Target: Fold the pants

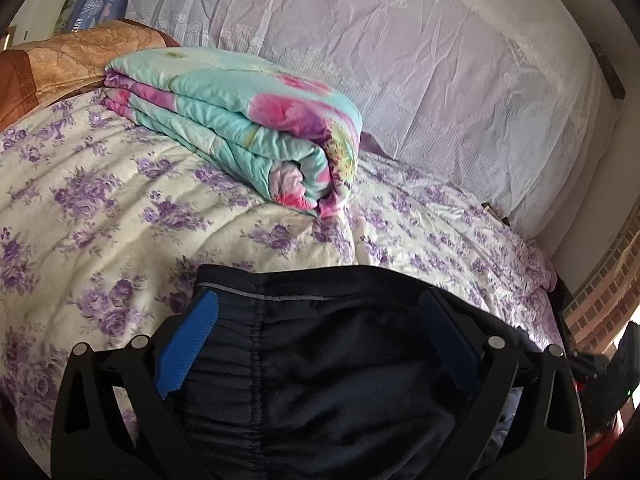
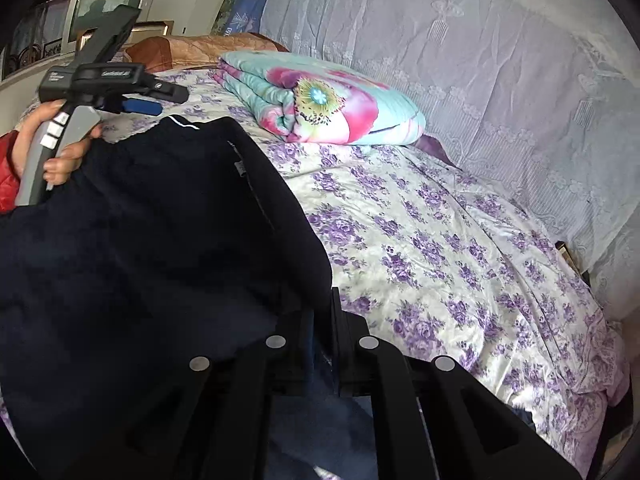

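Dark navy pants (image 1: 340,380) with an elastic waistband lie bunched on the bed right under my left gripper (image 1: 320,320). Its blue-padded fingers (image 1: 192,344) stand wide apart, open, with the waistband between them and not pinched. In the right wrist view the pants (image 2: 160,240) are lifted into a big dark fold at the left. My right gripper (image 2: 324,316) is shut on an edge of that fabric. The left gripper (image 2: 144,106) shows at the upper left, held by a hand (image 2: 64,152), just above the pants' white-striped edge.
A folded turquoise and pink floral quilt (image 1: 240,128) sits on the purple-flowered bedsheet (image 1: 100,200) beyond the pants. An orange-brown pillow (image 1: 60,64) lies at the far left. A pale lace cover (image 1: 440,80) runs along the back. The bed's edge (image 1: 548,280) drops off at the right.
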